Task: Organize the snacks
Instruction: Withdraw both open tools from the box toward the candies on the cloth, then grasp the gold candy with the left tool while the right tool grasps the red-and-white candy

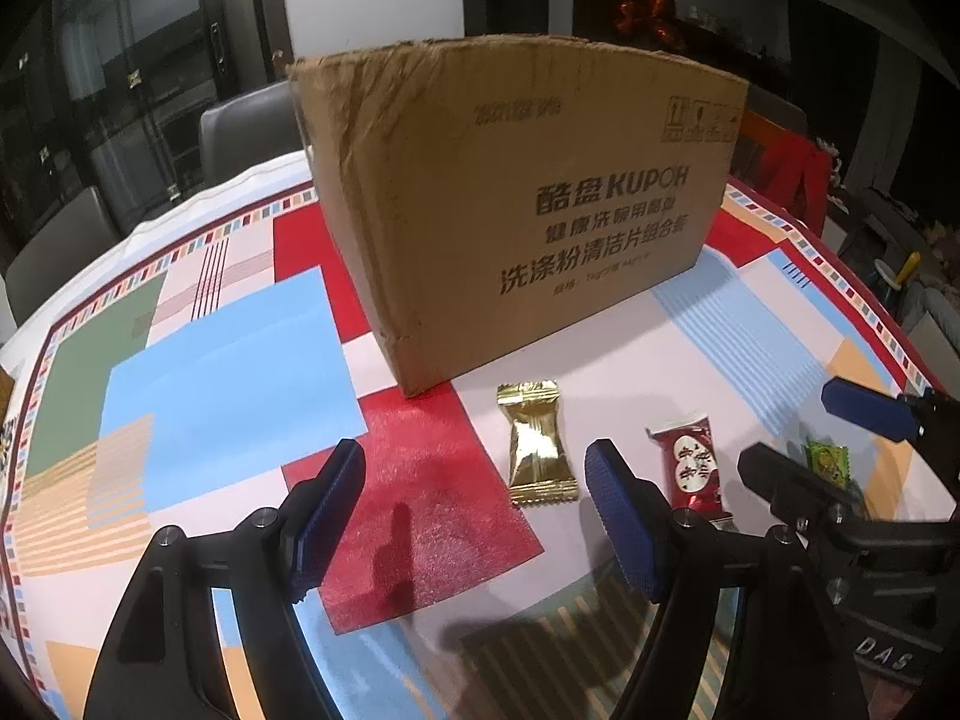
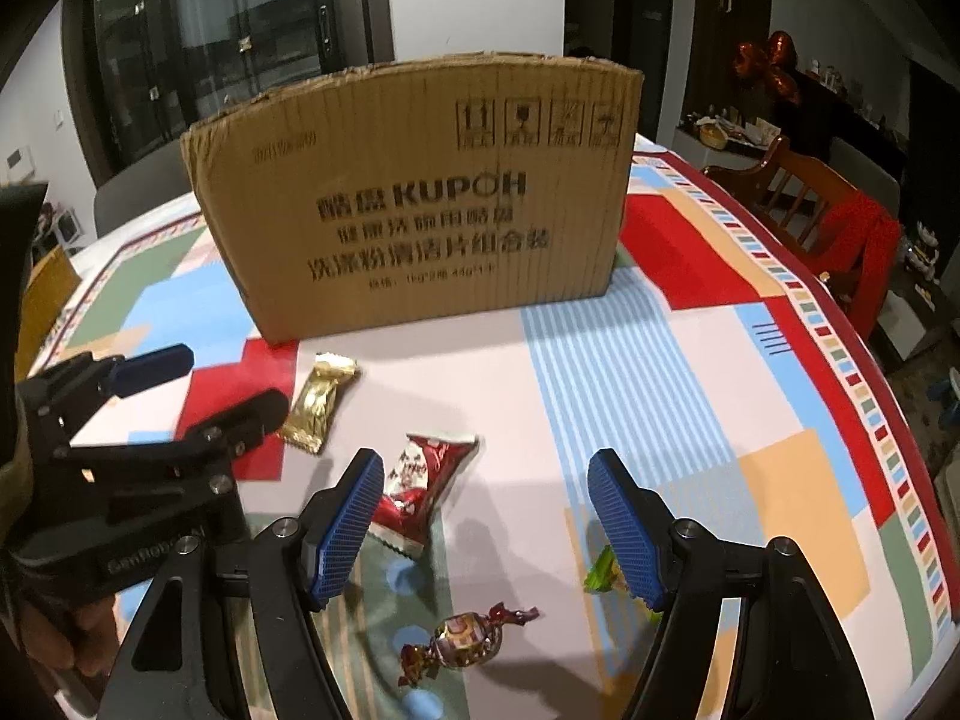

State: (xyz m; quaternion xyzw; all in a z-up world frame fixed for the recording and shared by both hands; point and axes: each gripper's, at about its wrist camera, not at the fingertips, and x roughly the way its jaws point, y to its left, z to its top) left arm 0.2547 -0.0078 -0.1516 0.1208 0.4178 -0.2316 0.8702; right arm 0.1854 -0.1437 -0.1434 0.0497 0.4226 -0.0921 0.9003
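Cardboard box [image 2: 414, 204] at 12 o'clock, set as bin. 4 snacks loose before it: gold packet [image 2: 319, 403], red packet [image 2: 427, 489], twist-wrapped candy [image 2: 465, 642], green sweet [image 2: 603, 570]. Left gripper [image 1: 474, 516] and right gripper [image 2: 486, 519] spread, empty, poised to pick.

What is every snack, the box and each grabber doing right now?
Cardboard box: upright on the tablecloth.
Gold snack: lying flat, sealed.
Red snack: lying flat, sealed.
Twist-wrapped candy: lying wrapped.
Green snack: lying, partly hidden.
Left hand-held gripper: open, empty.
Right hand-held gripper: open, empty.
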